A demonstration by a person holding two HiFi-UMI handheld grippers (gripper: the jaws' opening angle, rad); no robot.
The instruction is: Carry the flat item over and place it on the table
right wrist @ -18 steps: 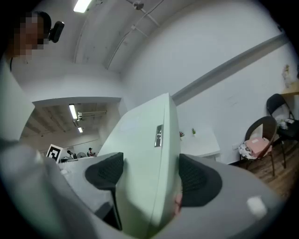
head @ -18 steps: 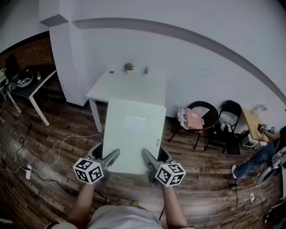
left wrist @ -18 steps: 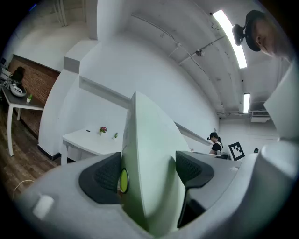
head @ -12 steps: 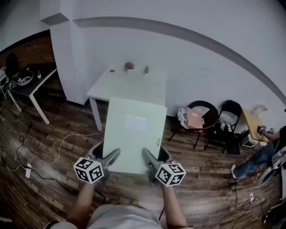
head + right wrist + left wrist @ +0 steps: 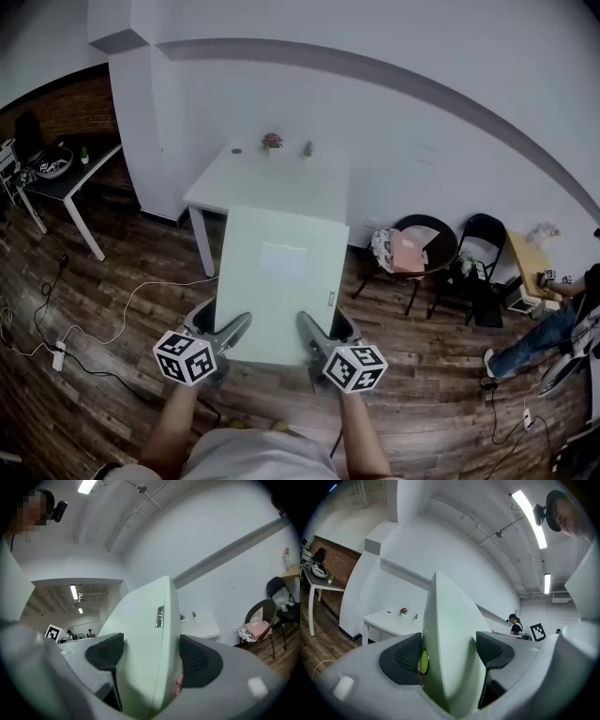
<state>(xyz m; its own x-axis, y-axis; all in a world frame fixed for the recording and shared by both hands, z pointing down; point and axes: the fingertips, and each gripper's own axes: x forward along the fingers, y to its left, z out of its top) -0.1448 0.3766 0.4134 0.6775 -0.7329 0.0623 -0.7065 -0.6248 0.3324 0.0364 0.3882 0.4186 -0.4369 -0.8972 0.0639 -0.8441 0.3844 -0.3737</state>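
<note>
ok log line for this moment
phase: carry | left gripper: shut on flat panel | right gripper: shut on flat panel | white table: ahead, flat panel not yet placed

The panel (image 5: 281, 281) is pale green, the table (image 5: 272, 183) white, the floor (image 5: 94, 272) dark wood-grained.

White walls (image 5: 450, 112), dark plank floor (image 5: 122, 281), two black chairs (image 5: 433, 228) at right

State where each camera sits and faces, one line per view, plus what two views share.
Head view: on the person's head, facing down at flat panel, white table; both forearms show.
Left gripper view: on left hand-held gripper, along jaws clamping panel.
Right gripper view: on right hand-held gripper, likewise.
Shared: all show panel and table.
</note>
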